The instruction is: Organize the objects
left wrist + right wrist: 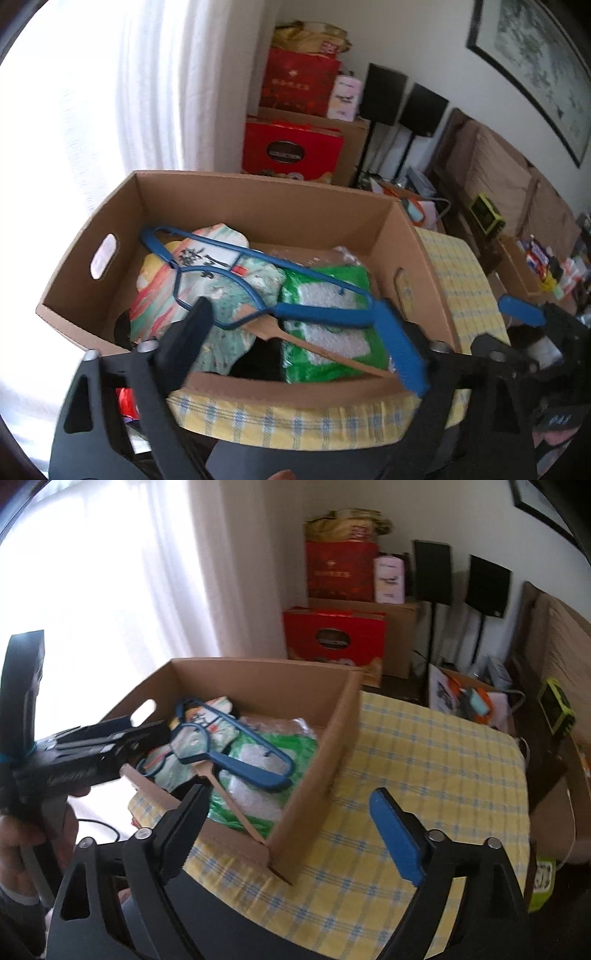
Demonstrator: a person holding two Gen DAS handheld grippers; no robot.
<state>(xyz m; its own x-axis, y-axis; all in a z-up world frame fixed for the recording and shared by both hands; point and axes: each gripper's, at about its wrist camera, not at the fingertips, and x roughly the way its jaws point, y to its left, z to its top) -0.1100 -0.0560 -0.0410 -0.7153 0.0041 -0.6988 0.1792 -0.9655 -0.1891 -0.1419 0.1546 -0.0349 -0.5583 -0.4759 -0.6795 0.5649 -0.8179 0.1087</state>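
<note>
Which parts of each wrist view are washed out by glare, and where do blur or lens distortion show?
Left wrist view: the curtained window is blown out white; the cardboard box bulges from fisheye curvature. Right wrist view: the window glares the same way; the box edge and checked tablecloth look motion-smeared.

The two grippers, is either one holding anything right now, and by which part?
Nothing is held. Left gripper and right gripper are both open and empty.

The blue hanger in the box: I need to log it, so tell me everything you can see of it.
The blue hanger is thin blue wire with a thicker blue bar. It lies tilted on top of the packets in the open cardboard box, hook toward the far handle hole, crossing a green packet and a wooden stick. Neither gripper touches it.
</note>
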